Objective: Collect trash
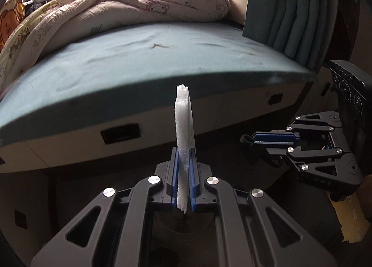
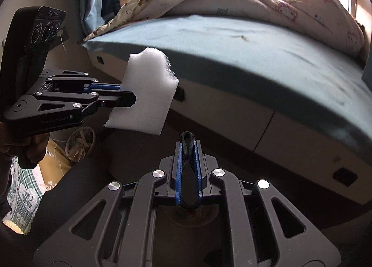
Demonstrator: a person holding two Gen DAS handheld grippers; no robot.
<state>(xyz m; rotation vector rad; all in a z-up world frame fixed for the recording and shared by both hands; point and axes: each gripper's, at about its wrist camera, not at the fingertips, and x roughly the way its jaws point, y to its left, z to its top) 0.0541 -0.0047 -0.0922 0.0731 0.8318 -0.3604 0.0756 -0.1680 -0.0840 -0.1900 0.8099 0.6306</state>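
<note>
My left gripper (image 1: 184,153) is shut on a flat piece of white foam (image 1: 183,122), seen edge-on and standing upright in front of the bed. From the right wrist view the same foam (image 2: 148,90) shows its broad face, held by the left gripper (image 2: 125,94) at the left. My right gripper (image 2: 187,148) is shut on a black elastic loop (image 2: 187,137), like a hair tie. It also shows in the left wrist view (image 1: 252,140) at the right, with the black loop (image 1: 247,139) at its tip. A small brown scrap (image 1: 159,45) lies on the mattress.
A bed with a blue-grey mattress (image 1: 139,66) and a crumpled cartoon quilt (image 1: 121,8) fills the background. Drawers (image 1: 121,133) sit under it. A dark curtain (image 1: 286,11) hangs at the right. A round bin (image 2: 80,143) with crumpled paper stands on the floor at the left.
</note>
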